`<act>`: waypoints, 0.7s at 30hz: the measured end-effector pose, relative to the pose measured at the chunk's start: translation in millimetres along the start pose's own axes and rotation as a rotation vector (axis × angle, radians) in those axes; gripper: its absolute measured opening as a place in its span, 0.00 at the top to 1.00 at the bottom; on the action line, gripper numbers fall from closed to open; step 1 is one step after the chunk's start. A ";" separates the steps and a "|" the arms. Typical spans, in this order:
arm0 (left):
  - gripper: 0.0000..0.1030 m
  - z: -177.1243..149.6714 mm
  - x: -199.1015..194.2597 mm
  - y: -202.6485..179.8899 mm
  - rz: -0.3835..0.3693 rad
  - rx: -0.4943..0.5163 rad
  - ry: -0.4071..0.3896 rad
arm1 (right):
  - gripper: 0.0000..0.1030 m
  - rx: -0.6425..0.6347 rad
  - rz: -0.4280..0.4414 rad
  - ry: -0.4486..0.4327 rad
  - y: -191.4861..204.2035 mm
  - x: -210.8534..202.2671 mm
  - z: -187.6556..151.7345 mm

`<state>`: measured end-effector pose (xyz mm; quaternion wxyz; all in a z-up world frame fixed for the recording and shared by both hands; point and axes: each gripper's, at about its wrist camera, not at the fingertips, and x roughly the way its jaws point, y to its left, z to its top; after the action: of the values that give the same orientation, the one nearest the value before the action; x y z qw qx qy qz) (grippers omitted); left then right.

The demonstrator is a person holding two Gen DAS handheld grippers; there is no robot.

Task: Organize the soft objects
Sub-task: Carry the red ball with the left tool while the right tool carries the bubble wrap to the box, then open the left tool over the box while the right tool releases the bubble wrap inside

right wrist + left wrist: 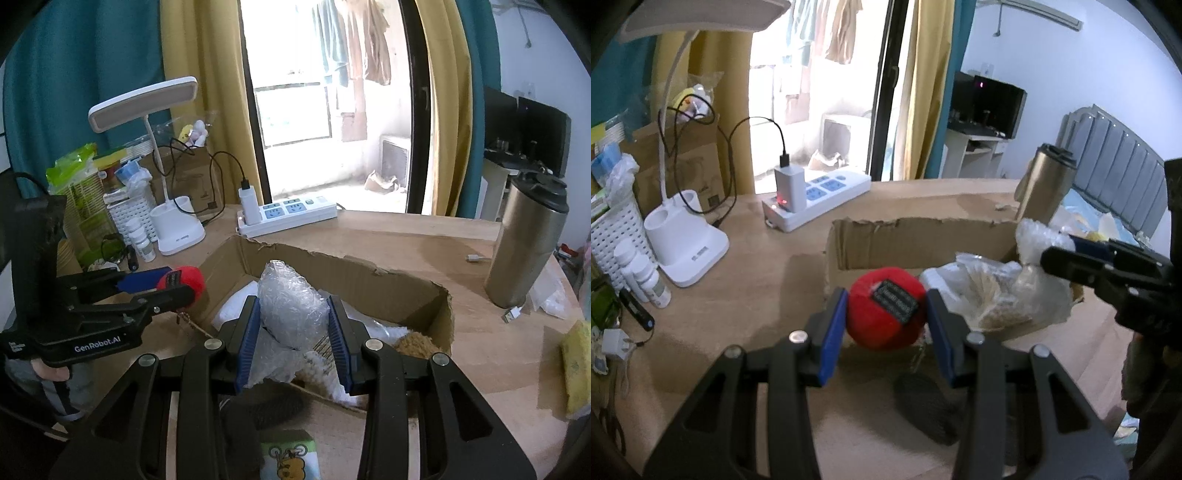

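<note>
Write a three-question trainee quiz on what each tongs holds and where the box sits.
1. True or false: the left tongs grip a red plush ball.
2. What do the right tongs hold? A) bubble wrap bundle B) steel tumbler C) yellow sponge
3. Fill in: the soft items go into the torn ____ box.

Key: 1 true; 2 A; 3 cardboard.

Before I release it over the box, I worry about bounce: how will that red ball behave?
The red ball looks plush between the left hand-held gripper pads, so probably light, little bounce. Being round, it may roll inside the cardboard box.
</note>
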<state>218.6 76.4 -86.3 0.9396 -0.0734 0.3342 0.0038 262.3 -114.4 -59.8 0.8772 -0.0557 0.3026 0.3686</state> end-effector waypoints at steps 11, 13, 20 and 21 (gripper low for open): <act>0.34 0.8 15.4 9.0 -0.023 -0.024 0.040 | 0.63 0.004 0.016 0.014 0.9 21.4 10.6; 0.33 1.6 11.3 11.9 -0.034 -0.031 0.029 | 0.63 0.003 0.022 0.017 4.1 26.9 12.3; 0.32 1.6 -1.9 28.8 -0.035 -0.054 -0.001 | 0.63 -0.022 0.042 0.032 20.9 44.7 19.1; 0.32 1.1 -3.0 32.2 -0.032 -0.059 -0.002 | 0.62 -0.025 0.044 0.035 23.4 47.4 20.4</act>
<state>215.2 108.5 -87.9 0.9374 -0.1065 0.3316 -0.0015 282.2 -61.9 -67.4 0.8626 -0.0664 0.3142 0.3908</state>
